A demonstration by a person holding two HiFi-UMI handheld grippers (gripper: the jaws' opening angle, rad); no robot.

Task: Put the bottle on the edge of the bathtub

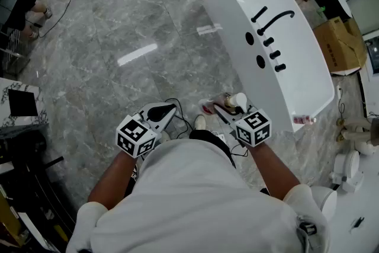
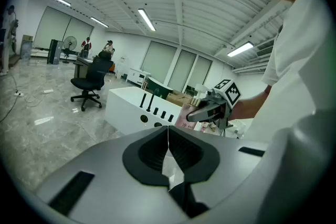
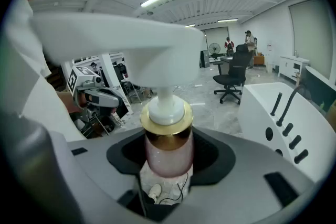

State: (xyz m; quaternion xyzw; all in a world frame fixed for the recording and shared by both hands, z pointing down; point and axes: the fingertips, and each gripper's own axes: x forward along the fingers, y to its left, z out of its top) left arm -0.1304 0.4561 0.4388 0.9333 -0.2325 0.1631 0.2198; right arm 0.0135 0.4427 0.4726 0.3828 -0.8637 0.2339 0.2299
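My right gripper (image 1: 227,108) has its fingers clamped on the pink translucent pump bottle (image 3: 168,150), which has a gold collar and a white pump head. The bottle stands upright between the pads. I hold it over the grey marble floor (image 1: 118,38), near the closer end of the white bathtub (image 1: 237,3), apart from its wall and not on its edge. Black tap fittings (image 1: 269,41) sit on the tub's top. My left gripper (image 2: 168,145) has its fingers pressed together with nothing between them, held level with the right one.

Pink bottle (image 3: 167,157), gold collar (image 3: 167,135), white pump (image 3: 121,50); white bathtub (image 1: 237,3), black fittings (image 1: 268,41); grey marbled floor (image 1: 118,21).
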